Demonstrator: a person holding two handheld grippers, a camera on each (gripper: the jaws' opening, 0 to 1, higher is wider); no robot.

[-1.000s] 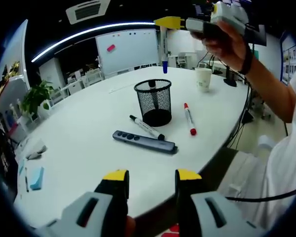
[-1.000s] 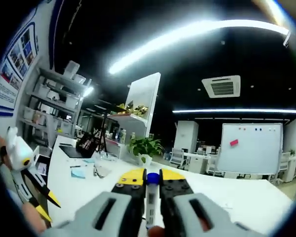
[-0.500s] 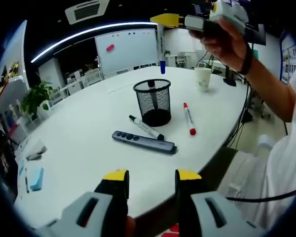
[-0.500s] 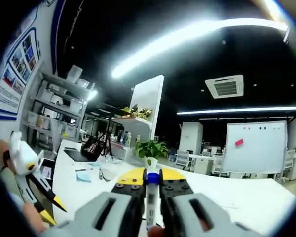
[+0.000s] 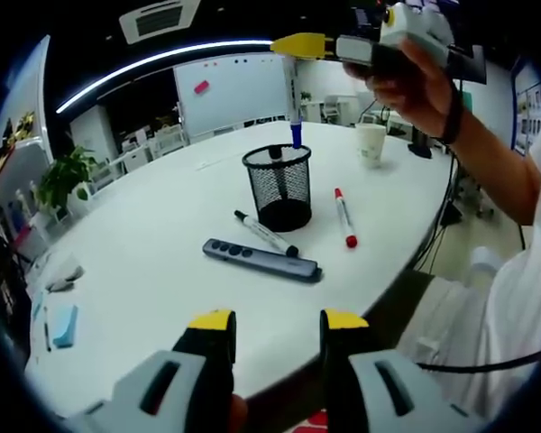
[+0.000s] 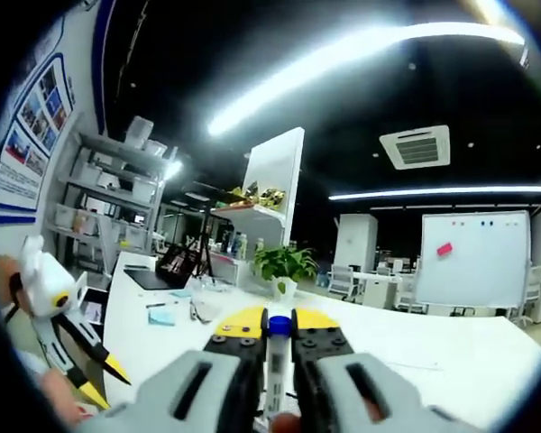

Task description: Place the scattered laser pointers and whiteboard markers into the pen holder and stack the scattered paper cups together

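Nearest us, the left gripper (image 5: 278,327) sits low over the table's (image 5: 144,262) near edge, its yellow-tipped jaws spread apart with nothing between them. Just past that, a grey laser pointer (image 5: 262,260) lies flat on the white top. Right behind it there's a black marker (image 5: 266,232), angled, its far end close to the base of the holder (image 5: 279,187). Beside those, a red marker (image 5: 344,216) lies on the right of the holder, a little apart from it. The holder itself is a black mesh cup standing upright mid-table, and something dark already pokes up inside it.

Above it now: the right gripper (image 5: 293,45) held out high in a hand (image 5: 404,74), jaws pointing across, a blue marker (image 5: 293,99) hanging straight down from them. Its blue tip is right at the holder's rim; whether it's inside yet, I can't tell. From the right gripper view the jaws (image 6: 279,325) are pinching that blue marker (image 6: 276,361) tight along its white barrel, blue cap up.

Farther on, a paper cup (image 5: 371,142) stands upright near the table's far right edge. Off to the left, a blue sticky pad (image 5: 64,327) near the edge and a potted plant (image 5: 61,178) beyond. At the back, a whiteboard (image 5: 233,90).
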